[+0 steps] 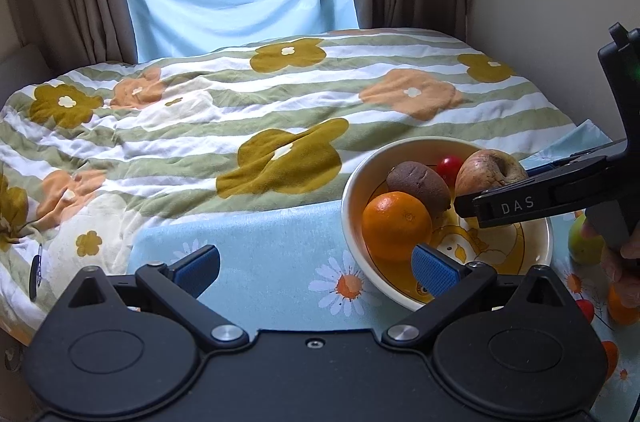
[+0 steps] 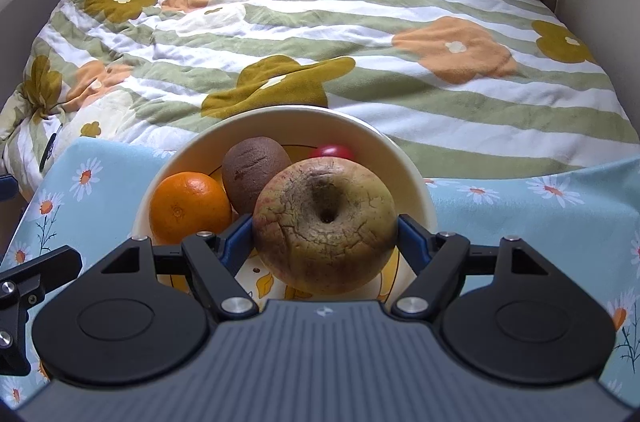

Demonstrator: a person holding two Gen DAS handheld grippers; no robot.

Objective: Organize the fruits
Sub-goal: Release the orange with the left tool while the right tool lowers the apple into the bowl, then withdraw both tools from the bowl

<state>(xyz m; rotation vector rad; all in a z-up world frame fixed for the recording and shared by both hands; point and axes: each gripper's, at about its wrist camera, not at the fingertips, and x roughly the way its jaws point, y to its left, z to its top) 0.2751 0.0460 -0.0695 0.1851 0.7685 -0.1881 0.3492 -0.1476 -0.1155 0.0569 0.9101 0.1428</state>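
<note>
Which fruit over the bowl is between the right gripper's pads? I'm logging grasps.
The wrinkled apple, clamped in the right gripper. The orange, kiwi and cherry tomato lie loose in the bowl.

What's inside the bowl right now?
The bowl holds an orange, a brown kiwi and a small red fruit, largely hidden behind the apple that the right gripper holds.

Looked down from just left of the bowl [image 1: 400, 298], toward the bed [image 1: 240, 102] and window. Sat close above the same bowl [image 2: 420, 190] from the right wrist, facing likewise. Shared bowl, bed, curtains.
</note>
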